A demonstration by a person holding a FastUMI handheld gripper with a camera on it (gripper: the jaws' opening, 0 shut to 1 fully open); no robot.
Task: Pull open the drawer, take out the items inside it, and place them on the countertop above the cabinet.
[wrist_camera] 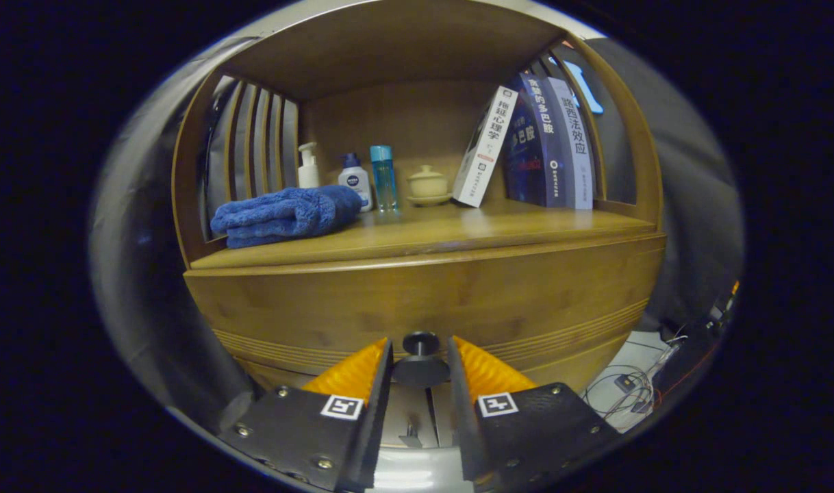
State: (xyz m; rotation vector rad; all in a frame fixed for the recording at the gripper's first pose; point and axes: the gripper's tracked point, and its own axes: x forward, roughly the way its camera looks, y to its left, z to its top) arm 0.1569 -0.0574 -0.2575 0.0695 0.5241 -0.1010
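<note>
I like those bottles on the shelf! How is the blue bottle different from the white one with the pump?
The blue bottle is see-through with a flat cap; the white bottle is solid white with a pump on top. The blue bottle is slimmer and nearer the little lidded cup; the white one stands behind the towel. Both stand upright.

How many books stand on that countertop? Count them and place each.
3, all leaning at the countertop end far from the blue towel: a white book nearest the lidded cup, a dark blue book, then a grey-spined book. More could hide behind.
</note>
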